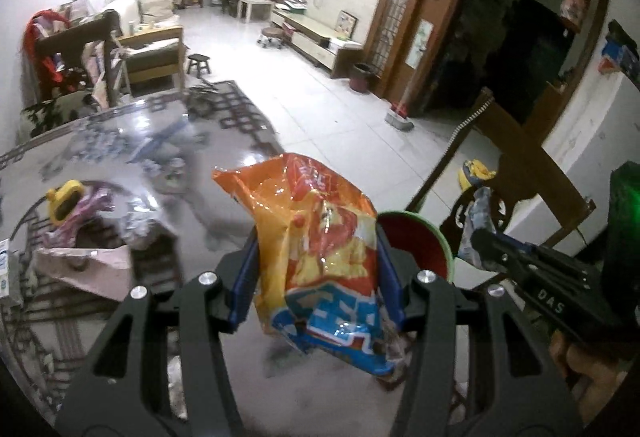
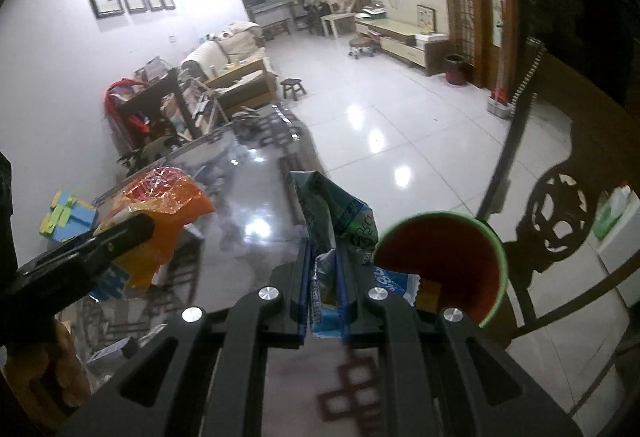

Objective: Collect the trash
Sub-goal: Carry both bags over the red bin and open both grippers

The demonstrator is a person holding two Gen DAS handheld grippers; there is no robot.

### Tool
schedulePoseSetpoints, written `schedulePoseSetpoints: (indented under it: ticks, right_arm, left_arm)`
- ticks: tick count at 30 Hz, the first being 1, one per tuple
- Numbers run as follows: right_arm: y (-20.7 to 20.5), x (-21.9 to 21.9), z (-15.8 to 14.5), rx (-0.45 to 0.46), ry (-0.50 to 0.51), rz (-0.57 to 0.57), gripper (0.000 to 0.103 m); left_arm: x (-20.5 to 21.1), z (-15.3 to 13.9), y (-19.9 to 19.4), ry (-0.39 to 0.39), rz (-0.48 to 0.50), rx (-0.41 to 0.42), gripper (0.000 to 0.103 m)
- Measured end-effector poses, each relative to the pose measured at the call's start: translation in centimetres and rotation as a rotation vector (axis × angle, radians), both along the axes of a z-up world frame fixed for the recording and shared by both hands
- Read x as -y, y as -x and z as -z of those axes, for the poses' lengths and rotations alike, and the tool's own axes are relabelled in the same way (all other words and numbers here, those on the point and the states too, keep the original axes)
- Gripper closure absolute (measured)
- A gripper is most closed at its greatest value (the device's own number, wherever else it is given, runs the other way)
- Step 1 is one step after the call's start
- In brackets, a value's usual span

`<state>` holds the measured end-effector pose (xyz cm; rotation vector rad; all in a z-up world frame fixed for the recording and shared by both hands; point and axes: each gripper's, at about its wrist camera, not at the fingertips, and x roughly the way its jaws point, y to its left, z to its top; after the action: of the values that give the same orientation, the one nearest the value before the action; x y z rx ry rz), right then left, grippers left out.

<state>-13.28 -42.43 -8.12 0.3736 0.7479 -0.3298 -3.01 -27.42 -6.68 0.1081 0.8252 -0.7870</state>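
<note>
**Left wrist view: both tongs hold trash near the red bin**

Left wrist view shows the left gripper (image 1: 316,269) with its blue fingers part way open and pressed on both sides of an orange snack bag (image 1: 316,237). The bag stands up between the fingers and sticks out above and below them. Just to the right of the bag is a red bin with a green rim (image 1: 416,241). The glossy table (image 1: 224,165) is under the bag.

The right gripper (image 2: 324,277) is almost closed. It pinches a crumpled blue and green wrapper (image 2: 340,213) between its fingers, and the wrapper pokes out past the tips. The bin (image 2: 460,257) is just to the right of this wrapper, with some trash already inside. A carved wooden chair (image 2: 560,213) stands behind the bin
</note>
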Motion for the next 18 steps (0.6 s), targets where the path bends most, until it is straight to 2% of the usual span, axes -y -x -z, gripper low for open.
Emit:
schedulePoseSetpoints:
  ticks: [9,18]
  right_arm:
    - [1.2,5.1,2.4,-0.043,-0.041,0.078,0.092]
    - [1.1,11.1,5.9,-0.093,-0.094,0.158,0.092]
  left_arm:
    - [7.6,2.9,0.4,-0.018,0.12,-0.056,0.052]
    - [14.6,5.1,-0.3,-0.032,0.22,-0.061,0.053]
